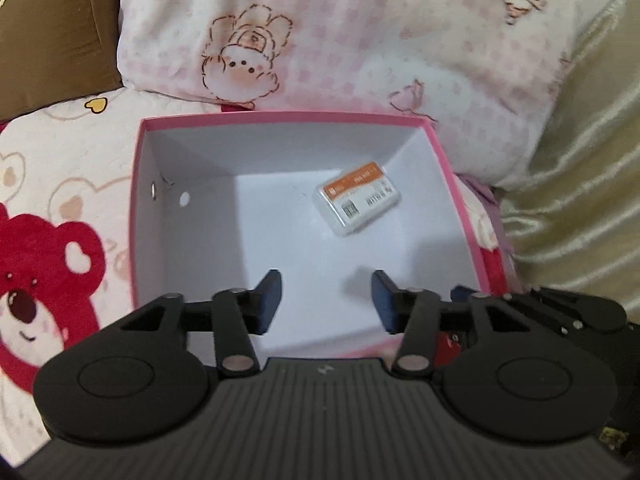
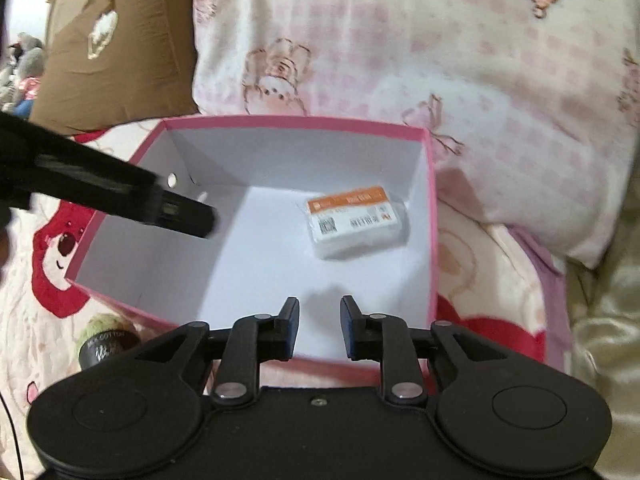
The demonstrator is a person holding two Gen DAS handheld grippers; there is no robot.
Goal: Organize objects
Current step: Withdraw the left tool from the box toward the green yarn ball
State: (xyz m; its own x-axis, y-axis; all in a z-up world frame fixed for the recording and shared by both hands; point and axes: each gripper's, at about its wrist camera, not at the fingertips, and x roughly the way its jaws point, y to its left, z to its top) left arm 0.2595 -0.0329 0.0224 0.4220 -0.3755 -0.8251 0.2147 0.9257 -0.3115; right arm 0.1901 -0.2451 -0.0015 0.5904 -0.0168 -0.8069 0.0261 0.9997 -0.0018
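Note:
A pink box (image 1: pixel 288 118) with a white inside lies open on a bear-print blanket (image 1: pixel 48 208). A small white packet (image 1: pixel 356 200) with an orange label and barcode lies on the box floor toward the far right corner, also visible in the right wrist view as the packet (image 2: pixel 356 222). My left gripper (image 1: pixel 327 300) hangs over the near part of the box, open, nothing between its fingers. My right gripper (image 2: pixel 320 328) hovers over the near box edge (image 2: pixel 280 364), its jaws a narrow gap apart and empty. The left gripper's body (image 2: pixel 120 196) reaches in from the left.
A pink patterned pillow (image 1: pixel 340 40) lies behind the box, with a brown cushion (image 1: pixel 52 20) at the far left. Gold satin fabric (image 1: pixel 580 200) rises at the right. A green yarn ball with a dark label (image 2: pixel 106 344) lies by the box's near left corner.

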